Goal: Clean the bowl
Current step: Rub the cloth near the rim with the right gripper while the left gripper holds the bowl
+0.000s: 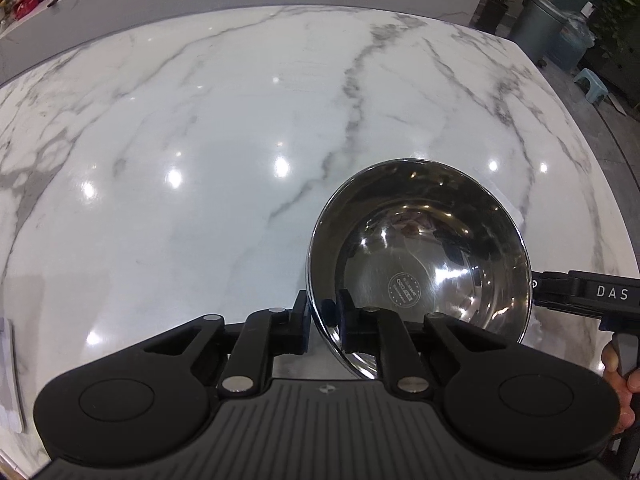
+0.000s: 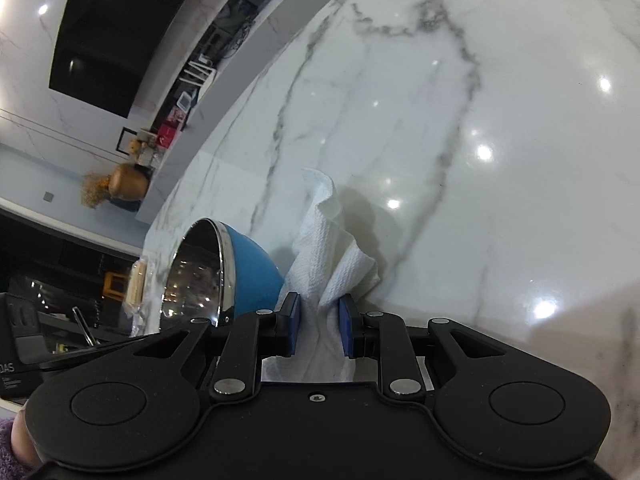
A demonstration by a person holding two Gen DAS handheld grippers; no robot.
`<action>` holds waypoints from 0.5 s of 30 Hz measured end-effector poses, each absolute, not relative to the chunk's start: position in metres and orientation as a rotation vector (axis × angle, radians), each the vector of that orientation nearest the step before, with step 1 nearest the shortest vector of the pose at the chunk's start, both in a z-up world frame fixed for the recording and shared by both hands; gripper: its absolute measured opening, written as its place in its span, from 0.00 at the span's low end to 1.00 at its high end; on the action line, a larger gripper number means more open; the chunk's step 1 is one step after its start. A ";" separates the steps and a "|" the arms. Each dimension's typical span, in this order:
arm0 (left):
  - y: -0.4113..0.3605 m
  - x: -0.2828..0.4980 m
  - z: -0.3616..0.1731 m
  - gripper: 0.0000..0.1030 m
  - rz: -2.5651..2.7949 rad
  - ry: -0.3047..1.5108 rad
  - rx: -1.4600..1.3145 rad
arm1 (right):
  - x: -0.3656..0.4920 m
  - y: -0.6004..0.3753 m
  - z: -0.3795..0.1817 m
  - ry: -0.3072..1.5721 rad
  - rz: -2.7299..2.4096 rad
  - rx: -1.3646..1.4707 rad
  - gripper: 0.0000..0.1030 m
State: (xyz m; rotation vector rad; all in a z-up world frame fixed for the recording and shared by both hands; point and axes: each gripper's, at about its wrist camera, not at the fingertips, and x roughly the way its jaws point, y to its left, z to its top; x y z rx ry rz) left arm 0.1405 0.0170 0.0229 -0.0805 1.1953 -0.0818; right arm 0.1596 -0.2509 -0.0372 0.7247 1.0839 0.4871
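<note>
I am holding the bowl (image 1: 420, 256) with my left gripper (image 1: 324, 322), whose two fingers are closing on the near rim, one pad outside the wall and the other inside, so the bowl is tipping up off the marble bench (image 1: 240, 140) toward its right edge. In the left wrist view I am looking straight into the shiny steel inside, where a round printed stamp (image 1: 404, 286) is sitting on the bottom. In the right wrist view the same bowl (image 2: 240, 264) is showing its blue outer wall and chrome rim, tilting with its mouth facing away to the left. My right gripper (image 2: 319, 326) is pinching a crumpled white paper towel (image 2: 332, 248) between its blue pads (image 2: 292, 324), and the loose part of the towel is rising ahead of the fingers, just beside the blue wall of the bowl; I cannot tell whether the two are touching. The body of the right gripper (image 1: 592, 294) is showing at the right side of the left wrist view, close to the bowl's far rim. A packet of wooden sticks in clear wrap (image 2: 136, 280) is lying near the bench edge behind the bowl. A plant pot (image 1: 494, 10) and a grey bin (image 1: 540, 24) are standing on the floor beyond the far right corner.
</note>
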 end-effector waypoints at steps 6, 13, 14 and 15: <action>0.021 0.137 0.020 0.28 -0.046 1.217 -0.176 | 0.157 -0.251 -0.047 1.080 0.491 0.722 0.20; 0.020 0.128 0.011 0.31 -0.031 1.249 -0.290 | 0.159 -0.253 -0.045 1.080 0.492 0.717 0.20; 0.019 0.128 0.011 0.28 -0.037 1.250 -0.286 | 0.158 -0.253 -0.045 1.080 0.492 0.717 0.20; 0.020 0.128 0.011 0.25 -0.045 1.251 -0.281 | 0.158 -0.254 -0.045 1.080 0.491 0.717 0.20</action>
